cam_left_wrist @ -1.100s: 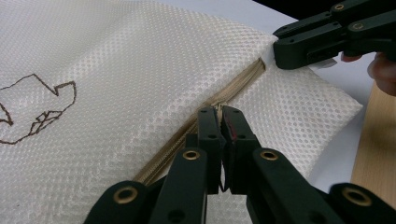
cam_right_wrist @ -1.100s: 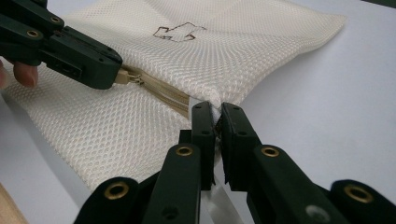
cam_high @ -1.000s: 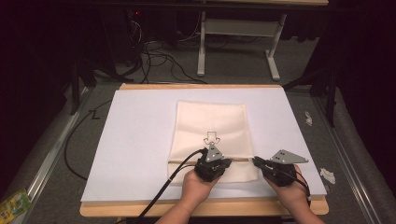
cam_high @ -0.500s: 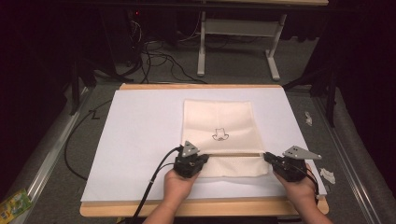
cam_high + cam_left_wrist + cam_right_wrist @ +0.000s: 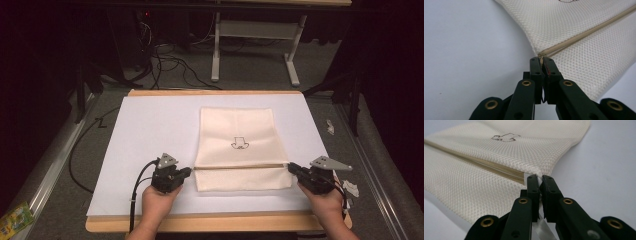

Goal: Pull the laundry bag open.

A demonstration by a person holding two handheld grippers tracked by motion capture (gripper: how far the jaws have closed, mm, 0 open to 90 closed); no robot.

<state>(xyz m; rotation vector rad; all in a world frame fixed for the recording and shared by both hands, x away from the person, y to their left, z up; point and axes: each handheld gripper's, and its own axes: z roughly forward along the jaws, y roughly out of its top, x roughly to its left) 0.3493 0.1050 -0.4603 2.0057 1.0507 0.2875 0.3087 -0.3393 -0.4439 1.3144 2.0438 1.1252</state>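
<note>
A cream mesh zipper bag (image 5: pixel 239 145) with a small black drawing lies flat on the white table sheet (image 5: pixel 145 140). Its tan zipper (image 5: pixel 240 167) runs left to right across the near part. My left gripper (image 5: pixel 190 170) is shut on the bag's left edge at the zipper's end (image 5: pixel 540 55). At the opposite end of the zipper, my right gripper (image 5: pixel 291 169) is shut on the bag's right edge (image 5: pixel 537 174). In the right gripper view the zipper (image 5: pixel 499 170) stands slightly parted near the jaws. The bag (image 5: pixel 584 32) is pulled straight between both grippers.
The white sheet covers a wooden tabletop (image 5: pixel 210 223) whose near edge lies just behind my hands. Small white scraps (image 5: pixel 350 187) lie off the table's right side. Cables (image 5: pixel 165 60) and a grey stand (image 5: pixel 255 45) sit on the floor beyond the far edge.
Both grippers have moved apart, left one leftward and right one rightward, from the bag's middle to its side edges. The bag now lies wider and flatter along the zipper.
</note>
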